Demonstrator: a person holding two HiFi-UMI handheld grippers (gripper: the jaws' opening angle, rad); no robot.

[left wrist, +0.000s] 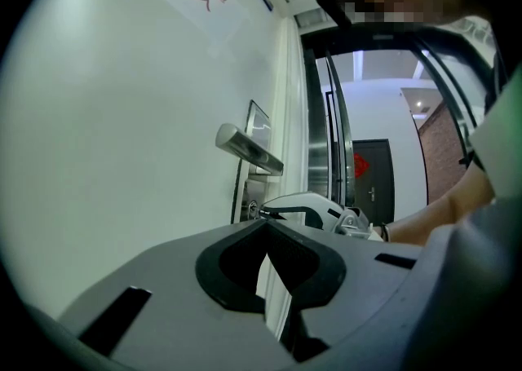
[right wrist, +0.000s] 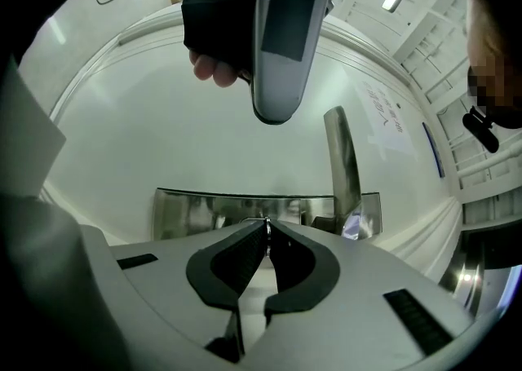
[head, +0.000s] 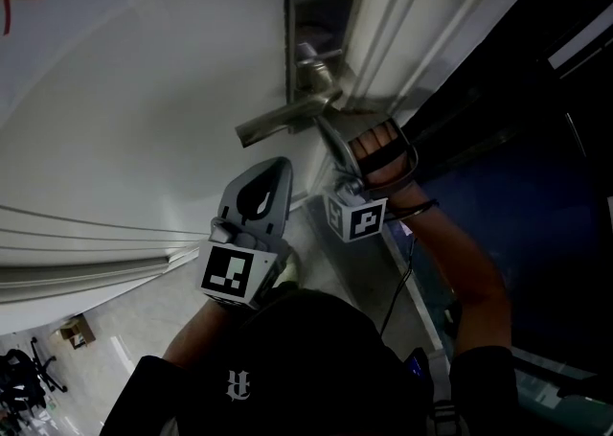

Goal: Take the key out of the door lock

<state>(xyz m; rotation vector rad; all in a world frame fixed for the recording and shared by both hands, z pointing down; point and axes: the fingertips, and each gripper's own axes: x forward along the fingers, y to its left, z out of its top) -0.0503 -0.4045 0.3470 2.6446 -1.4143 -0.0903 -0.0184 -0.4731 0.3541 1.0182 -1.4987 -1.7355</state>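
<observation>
A steel lock plate (head: 321,12) with a lever handle (head: 287,118) sits on the white door (head: 144,118). My right gripper (head: 324,126) reaches up under the handle to the lock. In the right gripper view its jaws (right wrist: 267,227) are shut on a thin metal key (right wrist: 267,232) in front of the plate (right wrist: 196,214), with the handle (right wrist: 344,165) to the right. My left gripper (head: 280,168) hangs off the door, below and left of the lock, shut and empty (left wrist: 265,229). From there I see the right gripper (left wrist: 265,213) at the keyhole below the handle (left wrist: 249,149).
The door frame (head: 412,3) runs along the right of the lock, with dark glass (head: 536,185) beyond it. A paper sign with red print (head: 24,3) hangs on the door at the upper left. An open corridor with a dark door (left wrist: 371,178) lies past the frame.
</observation>
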